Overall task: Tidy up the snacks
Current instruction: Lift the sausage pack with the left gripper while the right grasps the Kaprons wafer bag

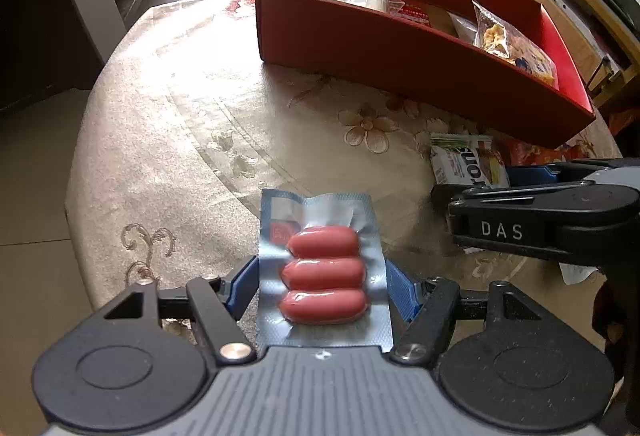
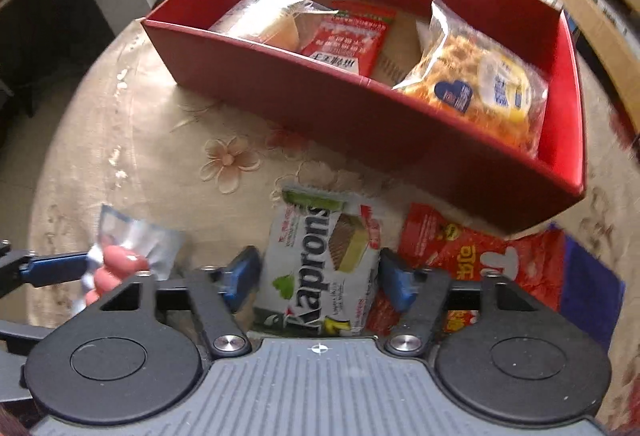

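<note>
Gripping the sausage pack (image 1: 324,272), left gripper (image 1: 322,286); right gripper (image 2: 318,276) straddles wafer pack (image 2: 320,260).

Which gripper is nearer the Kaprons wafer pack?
Right. The right gripper straddles the Kaprons wafer pack, a blue finger on each side. The left gripper sits off to its side, clamped on the sausage pack.

Both grippers angled steeply down, each with a packet between its blue pads.

The left gripper (image 1: 322,286) has its pads pressed against both side edges of the sausage pack (image 1: 322,272), gripping it. The right gripper (image 2: 318,274) sits close beside it, with its jaws straddling the Kaprons wafer packet (image 2: 320,264); the right pad touches the packet's edge, while whether the left pad bears on it I cannot tell.
</note>
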Tool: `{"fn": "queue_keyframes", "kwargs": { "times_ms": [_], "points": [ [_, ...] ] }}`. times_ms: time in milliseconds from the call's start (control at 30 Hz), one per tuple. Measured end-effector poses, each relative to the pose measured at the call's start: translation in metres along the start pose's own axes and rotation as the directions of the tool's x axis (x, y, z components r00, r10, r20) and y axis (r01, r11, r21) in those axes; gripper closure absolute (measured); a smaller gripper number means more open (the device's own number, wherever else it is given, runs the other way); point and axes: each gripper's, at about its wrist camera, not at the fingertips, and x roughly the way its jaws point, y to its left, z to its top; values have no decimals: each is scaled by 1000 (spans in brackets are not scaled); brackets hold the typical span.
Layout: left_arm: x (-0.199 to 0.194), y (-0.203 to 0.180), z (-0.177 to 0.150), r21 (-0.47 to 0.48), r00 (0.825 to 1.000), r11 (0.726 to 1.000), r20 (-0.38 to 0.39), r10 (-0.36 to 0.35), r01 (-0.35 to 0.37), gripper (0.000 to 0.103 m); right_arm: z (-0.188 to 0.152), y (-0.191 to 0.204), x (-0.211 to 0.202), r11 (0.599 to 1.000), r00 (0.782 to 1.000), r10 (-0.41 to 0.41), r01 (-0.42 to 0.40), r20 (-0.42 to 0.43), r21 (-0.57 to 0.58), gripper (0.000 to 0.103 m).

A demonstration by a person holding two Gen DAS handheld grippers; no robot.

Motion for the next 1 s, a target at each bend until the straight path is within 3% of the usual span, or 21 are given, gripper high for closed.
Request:
{"fn": "queue_keyframes", "kwargs": {
  "times_ms": [267,567,1000],
  "points": [
    [-6,-9,-4,38,1000,999,5,-6,6,36,-14,1,-19,999,1000,9,-8,11,-42,37],
    [-6,-27,-30,130,999,991,-34,-21,25,36,-57,-11,-51,1000,1000,-12,11,28,21,37],
    [-2,-33,-40,161,1000,987,-17,21,-18,33,-91,-7,-35,999,999,-24,22,-44,-33,36]
  ]
}}
